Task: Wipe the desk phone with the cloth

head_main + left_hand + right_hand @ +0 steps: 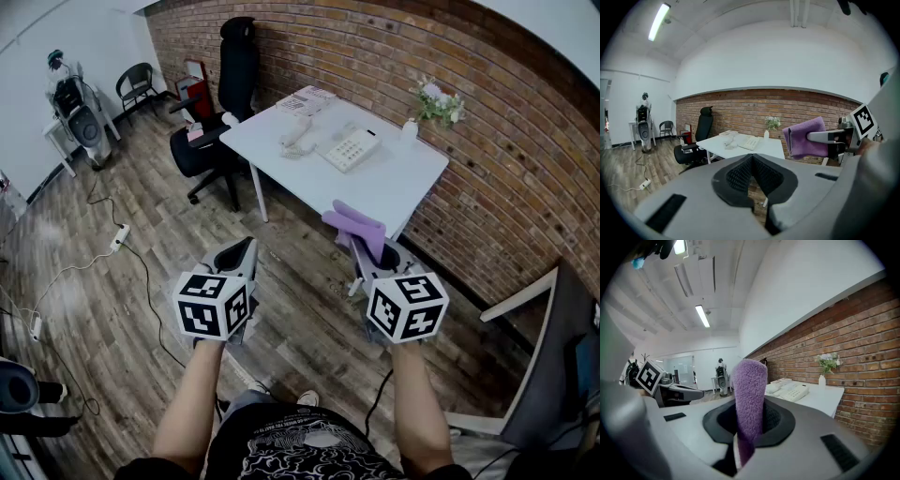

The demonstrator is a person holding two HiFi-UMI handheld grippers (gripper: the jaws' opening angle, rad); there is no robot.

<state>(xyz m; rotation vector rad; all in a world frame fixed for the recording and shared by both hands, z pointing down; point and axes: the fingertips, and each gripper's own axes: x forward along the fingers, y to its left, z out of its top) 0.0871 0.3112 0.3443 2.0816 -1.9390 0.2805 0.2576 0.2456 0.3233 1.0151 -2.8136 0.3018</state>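
Note:
A white desk phone (350, 148) lies on the white table (394, 187), its handset (296, 137) off to the left of it. The phone also shows in the left gripper view (751, 142) and right gripper view (793, 392). Both grippers hang over the wooden floor, well short of the table. My right gripper (361, 246) is shut on a folded purple cloth (356, 225) that sticks up from its jaws (749, 404) and shows beside the left gripper (805, 137). My left gripper (246, 251) is shut with nothing in it (751, 187).
A black office chair (214, 122) stands at the table's left end. Papers (307, 99), a small white bottle (409, 131) and a flower vase (437, 101) sit on the table by the brick wall. Cables and a power strip (118, 238) lie on the floor at left. Another chair (553, 366) stands at right.

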